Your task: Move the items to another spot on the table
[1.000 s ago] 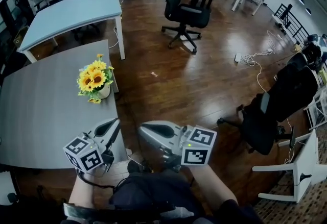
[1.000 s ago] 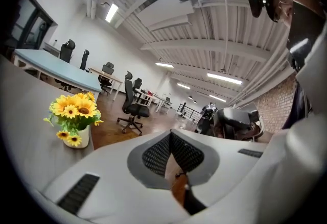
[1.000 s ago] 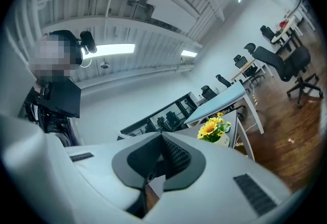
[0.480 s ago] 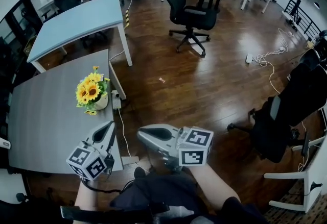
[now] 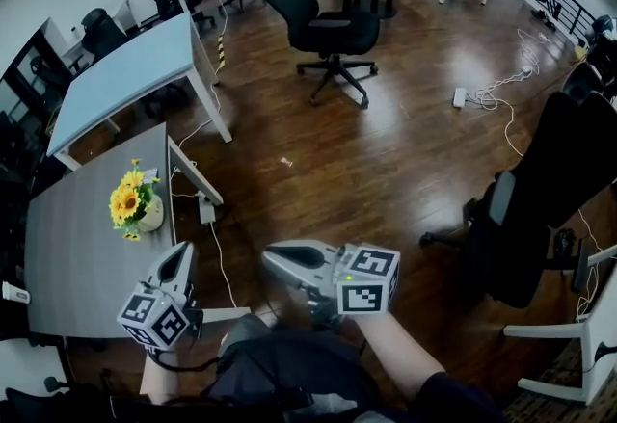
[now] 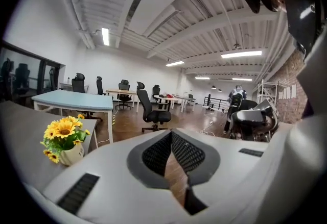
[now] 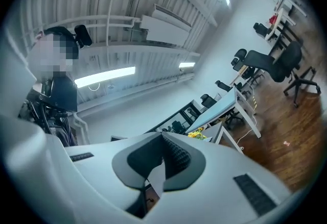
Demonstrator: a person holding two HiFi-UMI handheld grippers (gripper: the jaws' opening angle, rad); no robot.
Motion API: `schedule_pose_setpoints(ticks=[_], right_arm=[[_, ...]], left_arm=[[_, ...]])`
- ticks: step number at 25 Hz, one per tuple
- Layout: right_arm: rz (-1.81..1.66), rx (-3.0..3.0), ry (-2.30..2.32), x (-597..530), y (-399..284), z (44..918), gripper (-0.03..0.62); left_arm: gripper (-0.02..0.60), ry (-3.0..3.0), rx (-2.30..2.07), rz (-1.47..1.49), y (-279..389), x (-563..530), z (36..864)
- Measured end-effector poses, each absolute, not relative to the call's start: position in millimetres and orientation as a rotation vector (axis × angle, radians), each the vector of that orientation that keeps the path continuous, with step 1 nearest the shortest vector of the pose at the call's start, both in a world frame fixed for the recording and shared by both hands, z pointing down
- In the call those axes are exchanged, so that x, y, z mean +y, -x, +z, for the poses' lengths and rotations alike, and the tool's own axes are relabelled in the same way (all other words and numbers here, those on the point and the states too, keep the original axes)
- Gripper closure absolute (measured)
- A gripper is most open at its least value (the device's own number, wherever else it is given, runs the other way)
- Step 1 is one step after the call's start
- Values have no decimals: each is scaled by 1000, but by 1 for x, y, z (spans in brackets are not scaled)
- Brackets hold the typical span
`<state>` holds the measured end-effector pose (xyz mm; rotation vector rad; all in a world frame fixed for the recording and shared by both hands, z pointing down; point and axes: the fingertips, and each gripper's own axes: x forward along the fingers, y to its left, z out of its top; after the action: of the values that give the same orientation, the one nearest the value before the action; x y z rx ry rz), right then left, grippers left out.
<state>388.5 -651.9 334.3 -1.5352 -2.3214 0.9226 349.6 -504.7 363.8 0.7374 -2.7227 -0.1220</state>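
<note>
Only one pot of sunflowers (image 5: 133, 206) stands on the grey table (image 5: 77, 257), near its far right corner. By that table's near right corner hang two grippers (both empty): the left gripper (image 5: 180, 255), then the right gripper (image 5: 278, 259), each with jaws pressed together.

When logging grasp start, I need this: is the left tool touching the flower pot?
Apart. The head view shows bare table between the shut left tool and the flower pot, which is well clear of its tips.

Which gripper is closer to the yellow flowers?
The left. The left gripper is at the grey table's edge, near the sunflowers; the right gripper is off the table, farther away.
</note>
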Motion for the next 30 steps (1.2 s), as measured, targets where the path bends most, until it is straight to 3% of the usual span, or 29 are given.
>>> schedule_pose_setpoints(ticks=[11,18,30], right_arm=[[957,-2383,1458,-711,-392,338,588],[836,-2328,1465,-693,-371,350,588],[330,-2326,1503,-613,-239,357,586]], left_arm=[[571,-798,-2674,13,-337,-548,369],[571,-735,-2683,-134,-308,-530,388],[571,-861,-2688,-388,-174,-500,410]])
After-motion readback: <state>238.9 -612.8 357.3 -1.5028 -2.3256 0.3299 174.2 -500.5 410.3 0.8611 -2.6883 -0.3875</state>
